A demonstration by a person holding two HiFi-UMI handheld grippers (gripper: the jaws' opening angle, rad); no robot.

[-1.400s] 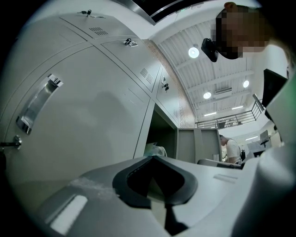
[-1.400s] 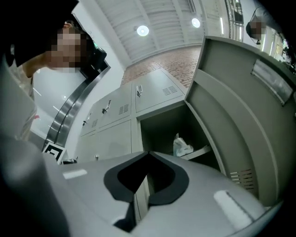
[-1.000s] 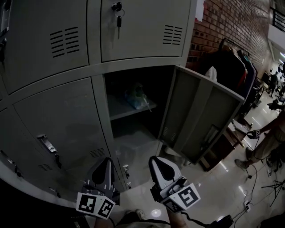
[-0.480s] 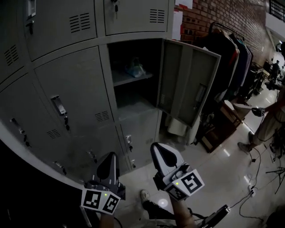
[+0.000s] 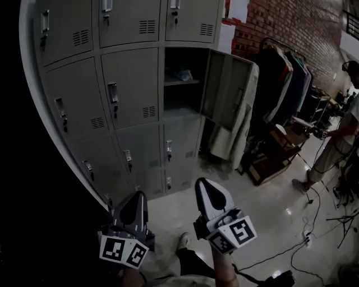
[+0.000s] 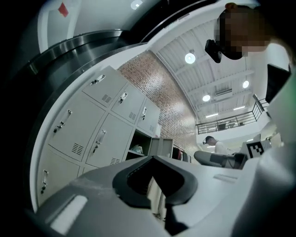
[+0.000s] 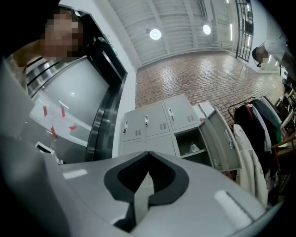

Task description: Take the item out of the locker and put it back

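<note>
No word, number or brand name can be read anywhere. The only printed patterns are black-and-white square markers on the cubes of the left gripper and the right gripper. White sheets on the brick wall, just right of the lockers, are too small to read.

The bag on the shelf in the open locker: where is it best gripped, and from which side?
Its bunched top, I'd guess, coming straight in from the front. The bag sits as a soft heap on the shelf, boxed in at both sides, and the door swung open to the right leaves only the front free. Finer detail is too small to tell.
</note>
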